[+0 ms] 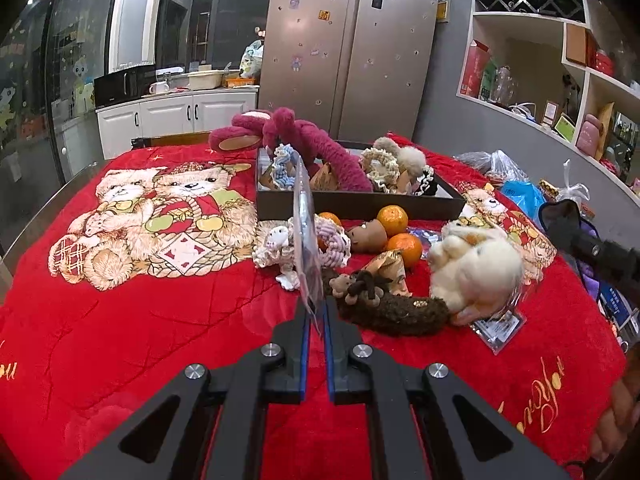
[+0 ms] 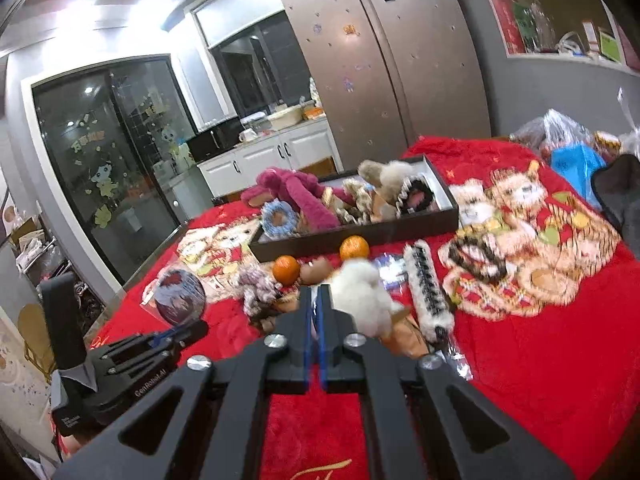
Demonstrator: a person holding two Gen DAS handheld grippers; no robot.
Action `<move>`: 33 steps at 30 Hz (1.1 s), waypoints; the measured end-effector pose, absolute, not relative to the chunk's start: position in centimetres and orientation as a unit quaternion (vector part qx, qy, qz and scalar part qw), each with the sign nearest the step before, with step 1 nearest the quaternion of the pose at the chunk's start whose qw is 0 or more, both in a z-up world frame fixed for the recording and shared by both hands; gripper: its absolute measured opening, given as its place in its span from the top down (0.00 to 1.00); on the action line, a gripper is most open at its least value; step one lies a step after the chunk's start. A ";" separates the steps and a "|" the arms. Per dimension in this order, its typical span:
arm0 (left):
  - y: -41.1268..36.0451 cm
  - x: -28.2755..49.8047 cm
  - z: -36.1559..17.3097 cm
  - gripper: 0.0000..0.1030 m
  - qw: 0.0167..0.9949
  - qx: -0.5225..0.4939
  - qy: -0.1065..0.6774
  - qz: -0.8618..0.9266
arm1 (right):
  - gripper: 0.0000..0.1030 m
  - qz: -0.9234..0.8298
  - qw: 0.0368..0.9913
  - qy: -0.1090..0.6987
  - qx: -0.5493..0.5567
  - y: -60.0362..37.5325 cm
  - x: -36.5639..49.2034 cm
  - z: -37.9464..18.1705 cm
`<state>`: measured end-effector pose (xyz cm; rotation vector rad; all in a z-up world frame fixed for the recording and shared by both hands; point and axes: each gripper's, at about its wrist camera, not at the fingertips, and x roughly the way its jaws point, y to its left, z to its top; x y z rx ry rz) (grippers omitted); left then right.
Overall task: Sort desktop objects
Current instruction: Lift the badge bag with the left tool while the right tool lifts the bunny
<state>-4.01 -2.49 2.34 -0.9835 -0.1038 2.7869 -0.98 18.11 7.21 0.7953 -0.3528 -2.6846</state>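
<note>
My left gripper point(image 1: 316, 308) is shut on a flat clear plastic packet point(image 1: 306, 232), held edge-on above the red cloth; in the right wrist view it shows a round dark picture point(image 2: 180, 292). My right gripper point(image 2: 316, 300) is shut and looks empty, low over the toys. A dark tray point(image 1: 360, 200) holds a magenta plush point(image 1: 304, 136) and scrunchies point(image 1: 380, 168). In front lie oranges point(image 1: 394, 220), a white plush point(image 1: 476, 268), a brown plush point(image 1: 384, 304), and a knit scrunchie point(image 1: 276, 244). The tray also shows in the right wrist view point(image 2: 352, 236).
A red bear-print blanket point(image 1: 120, 320) covers the table. Plastic bags point(image 1: 520, 192) lie at the right edge. A black-and-white hair clip point(image 2: 428, 292) lies right of the white plush point(image 2: 360, 292). A fridge point(image 1: 348, 48) and counter stand behind.
</note>
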 end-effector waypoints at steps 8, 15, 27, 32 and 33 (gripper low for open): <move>-2.4 -3.4 3.4 0.94 0.090 -0.308 -0.026 0.947 | 0.99 -0.947 0.156 -0.094 0.267 17.3 -0.1 9.1; -2.0 -3.2 2.6 0.94 0.107 -0.315 -0.024 0.943 | 0.99 -0.932 0.141 -0.107 0.316 18.6 1.8 4.9; -1.1 -3.4 1.1 0.94 0.117 -0.334 -0.017 0.935 | 0.66 -0.910 0.151 -0.125 0.367 20.2 3.6 -0.6; -1.3 -3.8 0.7 0.94 0.127 -0.348 -0.030 0.928 | 0.54 -0.904 0.152 -0.088 0.391 19.0 3.6 -1.3; -1.4 -3.9 0.6 0.94 0.127 -0.351 -0.032 0.927 | 0.54 -0.903 0.151 -0.085 0.393 18.8 3.5 -1.5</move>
